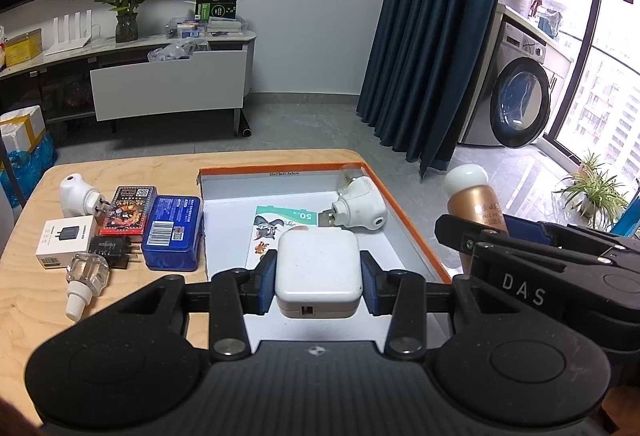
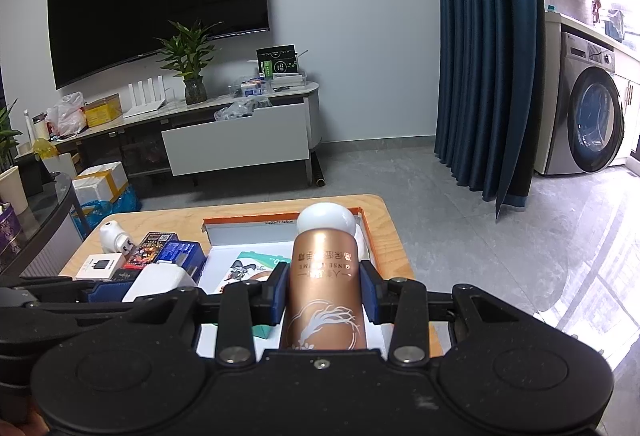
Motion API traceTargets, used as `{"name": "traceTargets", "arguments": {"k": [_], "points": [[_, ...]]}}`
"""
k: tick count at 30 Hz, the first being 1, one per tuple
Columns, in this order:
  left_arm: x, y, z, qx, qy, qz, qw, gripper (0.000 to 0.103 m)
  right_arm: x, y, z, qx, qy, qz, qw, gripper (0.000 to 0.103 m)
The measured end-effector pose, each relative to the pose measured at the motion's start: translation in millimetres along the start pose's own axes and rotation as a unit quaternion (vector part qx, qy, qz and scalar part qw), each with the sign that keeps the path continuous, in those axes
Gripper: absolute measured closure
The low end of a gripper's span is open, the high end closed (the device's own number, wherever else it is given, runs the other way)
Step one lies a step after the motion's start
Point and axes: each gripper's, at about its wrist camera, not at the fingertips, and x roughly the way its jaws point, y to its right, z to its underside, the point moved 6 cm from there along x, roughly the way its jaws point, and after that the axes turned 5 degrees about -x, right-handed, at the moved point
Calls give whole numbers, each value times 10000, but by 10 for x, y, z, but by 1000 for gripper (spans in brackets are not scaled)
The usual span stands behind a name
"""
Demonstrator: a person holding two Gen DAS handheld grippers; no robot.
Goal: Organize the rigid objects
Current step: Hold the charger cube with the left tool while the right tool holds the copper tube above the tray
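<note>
So the white charger is clamped between the blue pads of the left gripper, held just above the near end of the orange-rimmed box. The gold bottle with the round white cap is pinched the same way in the right gripper, cap pointing away, also over the box and toward its right side.

Inside the box, a white plug adapter is lying on its side near the far right corner, and a cartoon sticker sheet is laid flat on the bottom.

Left of the box, a small pile is spread on the wooden surface: a blue tin right against the box wall, a red card pack beside that, another white adapter further left, a white charger carton, a black plug, and a clear little bottle tipped over nearest the camera.
</note>
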Motion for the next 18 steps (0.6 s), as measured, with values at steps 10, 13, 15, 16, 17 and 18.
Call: {"name": "traceTargets", "arguments": {"k": [10,13,15,16,17,18], "points": [[23,-7,12,-15,-31,8,10000,61,20,-3,24,3,-12,2,10000,57],[23,-5,13,-14,-29,5,10000,61,21,-2,21,2,-12,-6,10000,57],[27,-6,16,-17,-35,4,10000,61,21,0,21,2,-13,-2,10000,57],[31,-4,20,-18,-38,3,10000,61,21,0,20,4,-12,1,10000,57],[31,-4,20,-17,-40,1,10000,61,22,1,20,0,-12,0,10000,57],[35,-7,25,-18,-44,0,10000,61,22,2,19,-3,-15,-2,10000,57]]}}
